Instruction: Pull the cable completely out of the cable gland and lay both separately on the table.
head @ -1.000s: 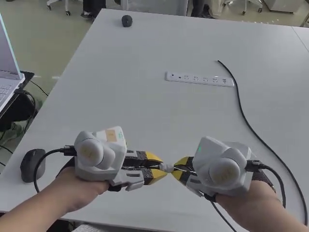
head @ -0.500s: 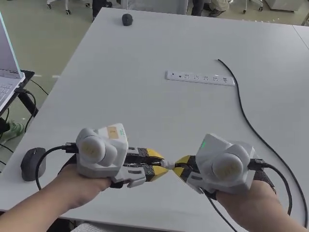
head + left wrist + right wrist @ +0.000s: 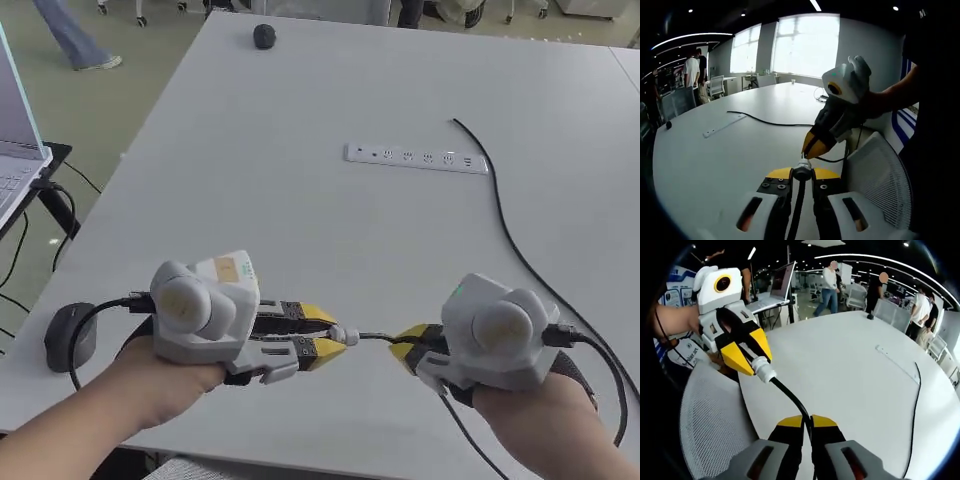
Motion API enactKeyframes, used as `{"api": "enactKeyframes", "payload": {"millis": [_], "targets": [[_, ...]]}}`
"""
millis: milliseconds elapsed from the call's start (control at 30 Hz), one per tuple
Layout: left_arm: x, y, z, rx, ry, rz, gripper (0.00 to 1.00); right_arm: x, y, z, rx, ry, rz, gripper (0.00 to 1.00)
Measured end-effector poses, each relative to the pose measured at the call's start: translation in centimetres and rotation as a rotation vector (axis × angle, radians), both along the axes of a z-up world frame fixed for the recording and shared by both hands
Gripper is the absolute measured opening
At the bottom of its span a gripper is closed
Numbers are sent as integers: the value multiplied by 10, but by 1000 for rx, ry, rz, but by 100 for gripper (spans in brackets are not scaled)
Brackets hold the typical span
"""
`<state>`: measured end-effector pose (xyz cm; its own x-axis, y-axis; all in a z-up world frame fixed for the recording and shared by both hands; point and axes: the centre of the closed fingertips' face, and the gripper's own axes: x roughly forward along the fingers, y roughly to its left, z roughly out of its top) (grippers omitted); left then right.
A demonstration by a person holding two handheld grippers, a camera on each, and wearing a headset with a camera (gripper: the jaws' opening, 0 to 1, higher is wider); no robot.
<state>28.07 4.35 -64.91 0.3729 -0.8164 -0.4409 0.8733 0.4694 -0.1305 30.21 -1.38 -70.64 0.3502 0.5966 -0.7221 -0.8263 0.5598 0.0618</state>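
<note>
Low over the near table edge, my left gripper (image 3: 328, 335) is shut on a small white cable gland (image 3: 348, 336). A thin black cable (image 3: 375, 337) comes out of the gland and runs right into my right gripper (image 3: 404, 346), which is shut on it. In the left gripper view the gland (image 3: 802, 171) sits between the yellow tips of my left gripper (image 3: 802, 176), and the cable (image 3: 797, 210) passes back between the jaws. The right gripper view has my right gripper (image 3: 807, 421) pinching the cable (image 3: 790, 395), with the gland (image 3: 763, 369) a short stretch away.
A white power strip (image 3: 416, 158) lies mid-table, and a long black cord (image 3: 510, 240) curves down the right side. A dark mouse (image 3: 68, 335) sits at the near left edge, a laptop (image 3: 15, 150) further left. People stand in the room behind.
My right gripper has moved right, away from the left one. The gap between them has widened and a bare length of black cable now spans it.
</note>
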Motion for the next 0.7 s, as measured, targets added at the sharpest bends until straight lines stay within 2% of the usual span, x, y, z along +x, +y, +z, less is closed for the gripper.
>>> {"api": "enactKeyframes", "payload": {"millis": [133, 300, 567, 700], "targets": [[1, -2, 0, 1, -4, -5, 15, 1, -7, -8, 16, 63, -70, 0], [0, 1, 1, 3, -5, -5, 15, 0, -10, -11, 13, 82, -96, 0], [-1, 5, -1, 10, -4, 1, 15, -5, -7, -11, 7, 58, -59, 1], [-2, 6, -2, 32, -13, -1, 15, -9, -2, -10, 3, 31, -23, 1]]}}
